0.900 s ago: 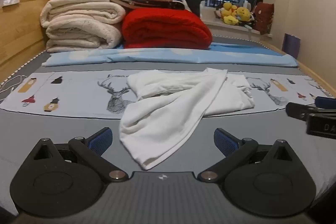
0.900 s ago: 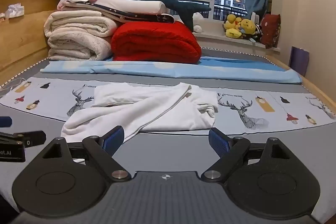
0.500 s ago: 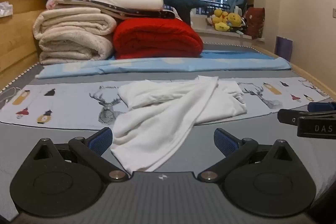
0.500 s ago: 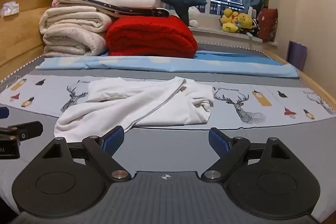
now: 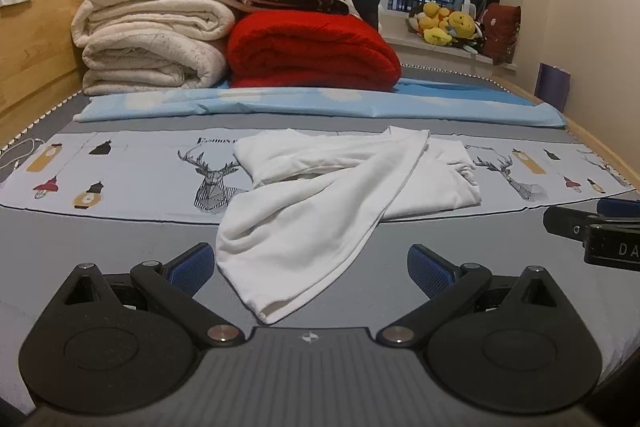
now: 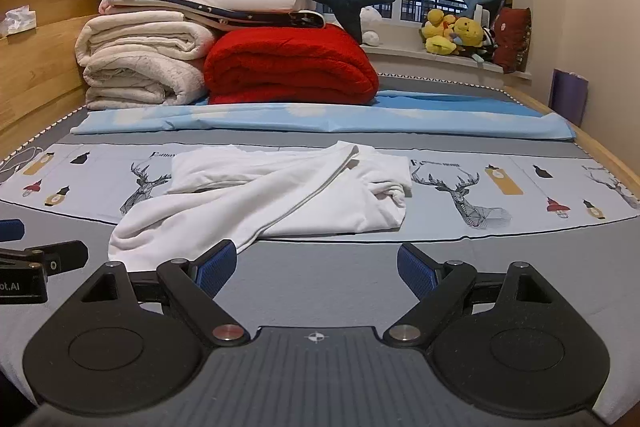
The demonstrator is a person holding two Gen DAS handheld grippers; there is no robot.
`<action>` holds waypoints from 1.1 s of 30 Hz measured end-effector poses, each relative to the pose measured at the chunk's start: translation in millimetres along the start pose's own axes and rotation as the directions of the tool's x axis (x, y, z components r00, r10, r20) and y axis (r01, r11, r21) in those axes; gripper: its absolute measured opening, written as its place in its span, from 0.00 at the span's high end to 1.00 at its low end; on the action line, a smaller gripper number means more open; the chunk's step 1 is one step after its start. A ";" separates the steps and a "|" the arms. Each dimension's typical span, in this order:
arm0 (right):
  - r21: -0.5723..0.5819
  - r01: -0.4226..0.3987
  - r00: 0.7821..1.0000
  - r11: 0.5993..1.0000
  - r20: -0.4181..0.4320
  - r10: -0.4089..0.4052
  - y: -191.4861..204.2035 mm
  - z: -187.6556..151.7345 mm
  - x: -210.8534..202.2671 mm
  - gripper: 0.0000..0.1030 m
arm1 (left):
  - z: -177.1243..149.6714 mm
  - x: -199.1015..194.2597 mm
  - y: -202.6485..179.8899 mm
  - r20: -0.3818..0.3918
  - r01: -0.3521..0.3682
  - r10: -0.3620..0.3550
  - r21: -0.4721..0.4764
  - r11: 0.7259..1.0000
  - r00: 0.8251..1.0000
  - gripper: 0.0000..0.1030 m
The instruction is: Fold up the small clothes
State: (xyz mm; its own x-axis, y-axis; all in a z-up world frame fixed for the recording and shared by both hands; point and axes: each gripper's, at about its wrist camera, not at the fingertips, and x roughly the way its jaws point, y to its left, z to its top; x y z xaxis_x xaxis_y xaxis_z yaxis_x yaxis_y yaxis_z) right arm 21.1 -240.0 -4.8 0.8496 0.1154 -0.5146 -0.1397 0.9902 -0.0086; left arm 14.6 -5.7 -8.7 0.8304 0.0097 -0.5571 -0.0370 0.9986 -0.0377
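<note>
The left gripper is spread wide and released, with the near end of a crumpled white garment lying between its blue pads, untouched. The right gripper is also released; the garment is seen at its 11 o'clock. Folded blankets are stacked at 12 o'clock on the bed.
</note>
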 end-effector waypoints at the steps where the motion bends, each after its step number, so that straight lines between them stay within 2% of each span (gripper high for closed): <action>1: -0.002 0.000 1.000 1.000 -0.002 0.000 0.7 -0.1 0.3 0.14 | -0.1 0.7 0.8 -0.004 0.000 0.000 -0.003 1.000 1.000 0.00; 33: -0.018 0.007 0.999 1.000 -0.050 -0.008 3.9 -5.6 7.0 0.14 | -3.0 6.1 4.3 -0.025 -0.013 0.013 -0.013 1.000 1.000 0.00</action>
State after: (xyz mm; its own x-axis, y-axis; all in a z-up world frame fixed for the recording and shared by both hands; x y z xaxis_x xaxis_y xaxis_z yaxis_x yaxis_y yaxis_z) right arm 23.7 -235.8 -13.3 0.8239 0.1037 -0.5571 -0.1433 0.9893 -0.0277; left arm 17.8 -1.6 -14.8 0.8155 0.0211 -0.5784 -0.0552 0.9976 -0.0414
